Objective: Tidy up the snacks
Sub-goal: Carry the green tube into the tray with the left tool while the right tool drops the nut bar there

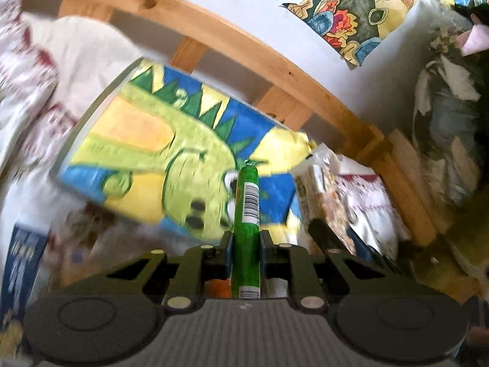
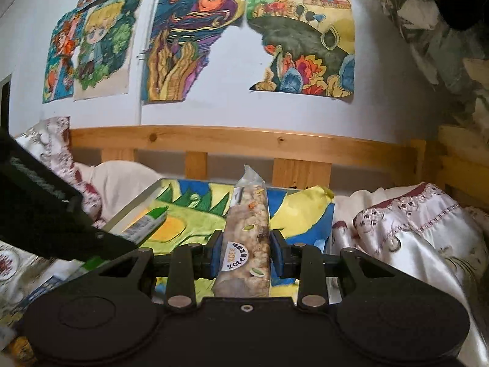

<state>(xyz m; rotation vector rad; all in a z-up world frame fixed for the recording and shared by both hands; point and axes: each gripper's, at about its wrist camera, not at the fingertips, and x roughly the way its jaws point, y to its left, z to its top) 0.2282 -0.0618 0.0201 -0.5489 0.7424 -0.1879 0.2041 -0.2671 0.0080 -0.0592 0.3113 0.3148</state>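
- Now the left gripper [image 1: 244, 244] is closed on a green stick snack [image 1: 247, 202], above the dinosaur box [image 1: 146, 140].
- Right gripper [image 2: 244, 250] clamps a rice cracker pack [image 2: 249, 214]; next, I think, lowering both into that box.

Child's bedroom: wooden bed rail [image 2: 232, 143], wall drawings [image 2: 195, 39]

I note a dinosaur painting [image 2: 195, 214] lying flat on the bed, white embroidered bedding [image 2: 421, 223] beside it, a wooden bed rail [image 2: 244, 143] behind, and coloured drawings [image 2: 195, 39] taped to the wall.
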